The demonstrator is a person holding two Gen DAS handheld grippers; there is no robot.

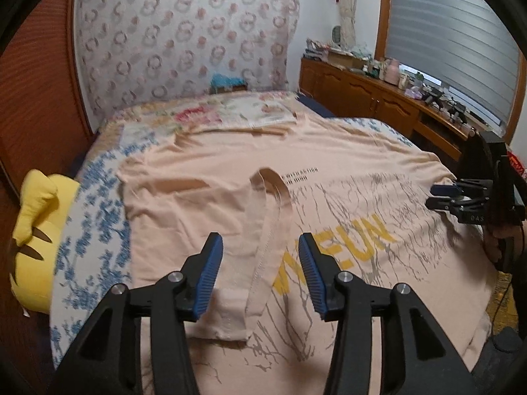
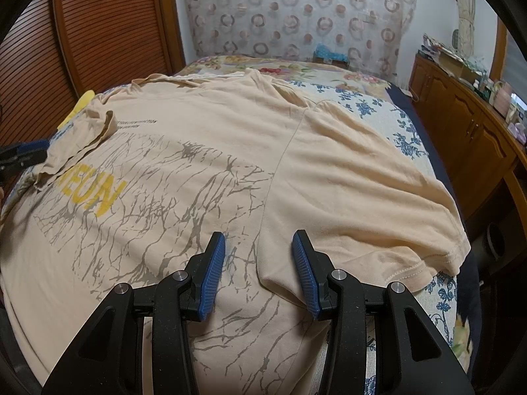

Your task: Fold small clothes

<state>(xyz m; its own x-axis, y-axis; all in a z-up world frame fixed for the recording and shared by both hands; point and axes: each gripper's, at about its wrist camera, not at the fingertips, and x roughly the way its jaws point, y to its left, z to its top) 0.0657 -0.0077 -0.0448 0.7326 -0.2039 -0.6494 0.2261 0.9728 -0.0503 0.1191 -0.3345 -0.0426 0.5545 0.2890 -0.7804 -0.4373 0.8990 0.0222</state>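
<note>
The peach T-shirt [image 2: 204, 138] lies spread, print up, on the bed [image 2: 378, 108], one sleeve [image 1: 253, 247] already folded in across the chest. My left gripper [image 1: 260, 270] hangs wide and empty over that sleeve; my right gripper [image 2: 258, 271] is wide too, astride the other sleeve's seam at the underarm. I'd pinch both layers right there, lift low and carry the sleeve straight inward, so the body doesn't drag or wrinkle.
</note>
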